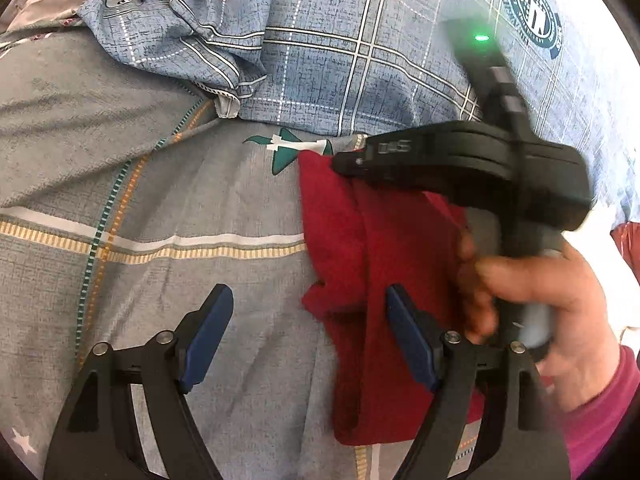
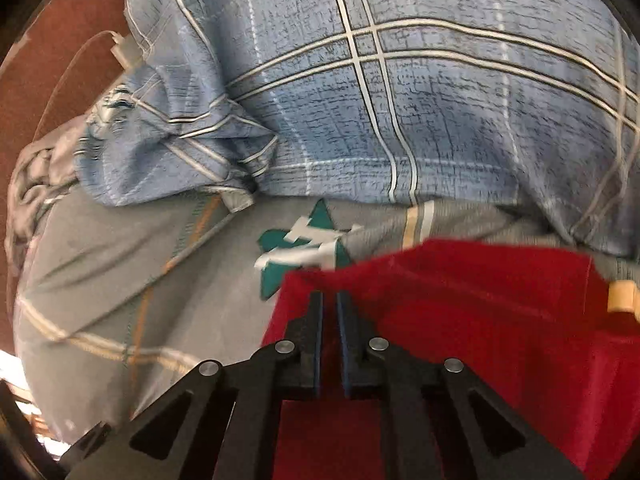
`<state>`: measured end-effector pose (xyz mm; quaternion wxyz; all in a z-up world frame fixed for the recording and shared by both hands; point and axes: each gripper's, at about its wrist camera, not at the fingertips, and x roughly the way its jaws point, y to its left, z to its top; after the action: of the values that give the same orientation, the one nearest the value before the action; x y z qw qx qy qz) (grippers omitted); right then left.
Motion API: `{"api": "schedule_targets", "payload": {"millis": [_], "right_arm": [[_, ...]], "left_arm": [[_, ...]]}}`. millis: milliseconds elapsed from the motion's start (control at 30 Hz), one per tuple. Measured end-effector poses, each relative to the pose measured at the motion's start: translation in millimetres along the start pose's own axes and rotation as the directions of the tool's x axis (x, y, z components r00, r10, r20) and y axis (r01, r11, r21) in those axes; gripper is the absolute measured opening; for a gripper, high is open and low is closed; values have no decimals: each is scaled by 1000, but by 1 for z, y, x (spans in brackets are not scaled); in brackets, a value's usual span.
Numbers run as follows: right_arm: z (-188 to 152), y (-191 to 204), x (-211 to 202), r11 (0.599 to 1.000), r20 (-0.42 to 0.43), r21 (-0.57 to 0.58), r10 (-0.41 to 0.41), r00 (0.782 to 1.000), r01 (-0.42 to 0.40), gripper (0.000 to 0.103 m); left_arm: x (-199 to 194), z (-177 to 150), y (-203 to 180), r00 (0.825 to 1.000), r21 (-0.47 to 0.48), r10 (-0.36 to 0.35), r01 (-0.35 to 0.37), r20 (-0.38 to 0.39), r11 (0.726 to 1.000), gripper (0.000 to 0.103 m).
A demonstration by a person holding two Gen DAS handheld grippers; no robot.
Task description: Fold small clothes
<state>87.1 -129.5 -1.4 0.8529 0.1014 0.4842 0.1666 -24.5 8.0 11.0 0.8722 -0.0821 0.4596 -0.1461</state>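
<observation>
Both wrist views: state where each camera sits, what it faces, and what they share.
Left wrist: sits on the left gripper, looking down at the bedsheet; its open fingers, the right gripper and a hand show.
Right wrist: sits on the right gripper, looking down, fingers shut on the red cloth.
Shared: red cloth, blue plaid fabric, green star print.
</observation>
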Motion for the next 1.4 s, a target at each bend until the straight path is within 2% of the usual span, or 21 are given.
{"api": "schedule_targets", "payload": {"millis": [33,67,100,133,167,233,300,400,467,533,600,700,767,833,933,1067,1200,1367,1400], "right_arm": [[-5,-1,-12,1000,21,-10,18,1000,-18,24],[-11,-5,-28,1000,51,-22,20,998,-19,29],[-18,-12,-46,1000,88,-28,3,996,-1,41],[-25,-21,-64,999,127,-24,-25,992,28,47],[-32,-35,-84,998,170,-13,-56,984,59,48],[-43,-67,-117,991,218,26,-137,966,134,48],[-54,-107,-140,963,239,96,-269,933,253,49],[-65,-172,-159,912,195,231,-385,902,340,49],[-72,-209,-160,880,160,292,-430,888,374,46],[-78,-231,-154,866,128,314,-445,886,389,27],[-82,-251,-143,854,94,336,-450,888,398,18],[-76,-249,-141,832,109,345,-496,862,435,18],[-74,-244,-143,815,104,364,-516,850,450,25],[-73,-232,-149,823,114,371,-500,859,430,30],[-72,-205,-159,870,158,343,-426,891,356,43],[-60,-148,-143,942,167,206,-299,939,264,45],[-56,-106,-115,970,137,104,-231,963,218,45],[-48,-72,-73,980,99,50,-198,975,194,45],[-48,-67,-63,981,85,42,-192,978,189,48]], "left_arm": [[0,-1,-1,1000,4,3,-3,1,1000,79],[1,-1,0,1000,6,5,-5,2,1000,79],[1,-1,0,1000,6,5,-5,2,1000,79],[1,-1,0,1000,4,4,-4,1,1000,79],[2,-1,0,1000,3,3,-3,0,1000,79],[3,-1,0,1000,2,6,-6,-1,1000,79],[5,-2,-1,1000,5,12,-12,-2,1000,79],[9,-3,-2,1000,9,19,-19,-5,1000,79],[11,-4,-3,1000,11,20,-20,-6,1000,79],[14,-5,-4,1000,17,27,-26,-7,1000,79],[18,-7,-5,1000,21,27,-27,-12,999,80],[21,-8,-5,1000,24,26,-26,-15,999,80],[20,-9,-5,1000,25,26,-25,-13,999,80],[19,-9,-4,1000,25,25,-25,-12,999,80],[19,-9,-4,1000,28,27,-26,-10,999,80],[19,-10,-5,999,40,36,-36,-5,999,80],[19,-11,-5,999,42,39,-39,-4,998,82],[19,-10,-4,999,41,36,-36,-6,999,83],[20,-10,-4,999,43,36,-36,-7,998,83]]}}
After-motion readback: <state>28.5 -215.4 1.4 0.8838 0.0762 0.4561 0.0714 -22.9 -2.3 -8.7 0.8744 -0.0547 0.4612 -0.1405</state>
